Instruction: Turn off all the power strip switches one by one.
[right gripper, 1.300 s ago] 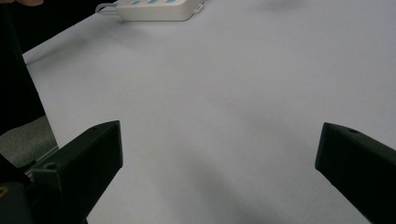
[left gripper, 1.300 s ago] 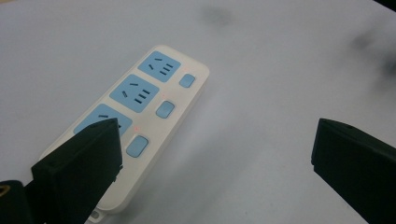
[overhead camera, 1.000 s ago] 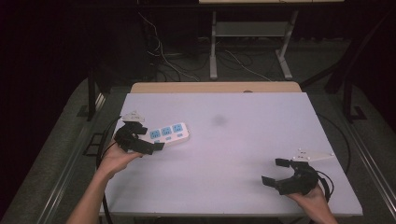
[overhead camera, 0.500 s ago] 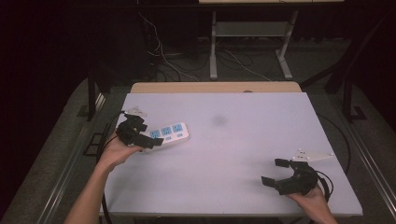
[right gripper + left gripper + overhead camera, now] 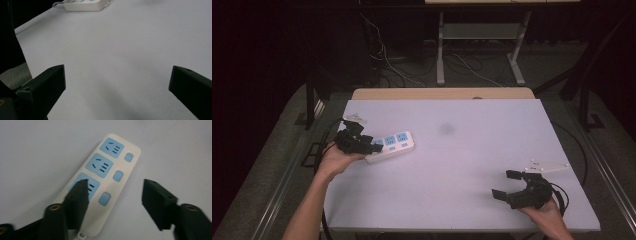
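— How far along are you?

— Barely begun, I'd judge. My left gripper hangs with jaws apart over the near end of the power strip, at the table's left side; nothing is gripped.

— And your right gripper?

— Wide open, idle, well apart. My left gripper view shows three sockets and switches.

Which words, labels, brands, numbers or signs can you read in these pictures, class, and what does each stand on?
None can be read.
The power strip bears blue sockets, blue switches and small red lights, no print.
The table is blank.
The left gripper and right gripper bear no marks.
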`<action>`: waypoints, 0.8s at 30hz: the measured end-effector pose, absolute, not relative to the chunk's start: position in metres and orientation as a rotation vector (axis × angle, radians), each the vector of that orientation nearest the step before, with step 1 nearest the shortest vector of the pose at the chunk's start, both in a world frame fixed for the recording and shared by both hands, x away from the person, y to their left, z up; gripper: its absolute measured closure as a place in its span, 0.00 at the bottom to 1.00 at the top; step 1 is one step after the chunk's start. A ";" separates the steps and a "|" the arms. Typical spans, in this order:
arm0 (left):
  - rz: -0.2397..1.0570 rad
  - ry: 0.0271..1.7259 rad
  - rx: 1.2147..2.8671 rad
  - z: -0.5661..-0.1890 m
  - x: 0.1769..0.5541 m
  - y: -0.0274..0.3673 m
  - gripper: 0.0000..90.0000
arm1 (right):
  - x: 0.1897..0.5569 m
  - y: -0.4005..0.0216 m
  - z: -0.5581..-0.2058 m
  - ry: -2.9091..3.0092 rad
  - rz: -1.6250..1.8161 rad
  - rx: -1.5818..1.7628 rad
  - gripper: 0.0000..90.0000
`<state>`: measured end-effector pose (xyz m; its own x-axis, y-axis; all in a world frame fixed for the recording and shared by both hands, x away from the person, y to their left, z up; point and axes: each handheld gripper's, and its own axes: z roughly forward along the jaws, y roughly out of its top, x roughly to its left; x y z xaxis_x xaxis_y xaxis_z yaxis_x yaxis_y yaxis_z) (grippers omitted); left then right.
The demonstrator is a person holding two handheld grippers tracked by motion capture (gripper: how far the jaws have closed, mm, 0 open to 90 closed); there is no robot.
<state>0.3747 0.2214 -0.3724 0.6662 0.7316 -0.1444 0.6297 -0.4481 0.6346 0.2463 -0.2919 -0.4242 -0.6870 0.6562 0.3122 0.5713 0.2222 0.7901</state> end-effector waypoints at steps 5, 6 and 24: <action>0.202 1.052 2.220 -0.375 0.376 0.222 0.69 | 0.246 -0.291 -0.425 2.398 1.472 1.204 0.01; 0.202 1.053 2.224 -0.376 0.377 0.222 0.73 | 0.246 -0.291 -0.425 2.399 1.473 1.199 0.01; 0.213 1.051 2.286 -0.388 0.385 0.216 0.99 | 0.246 -0.291 -0.425 2.404 1.466 1.195 0.01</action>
<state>0.3855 0.2163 -0.3882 0.6727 0.7329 -0.1019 0.6354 -0.5015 0.5872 0.2459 -0.2906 -0.4252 -0.6919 0.6527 0.3087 0.5732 0.2366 0.7845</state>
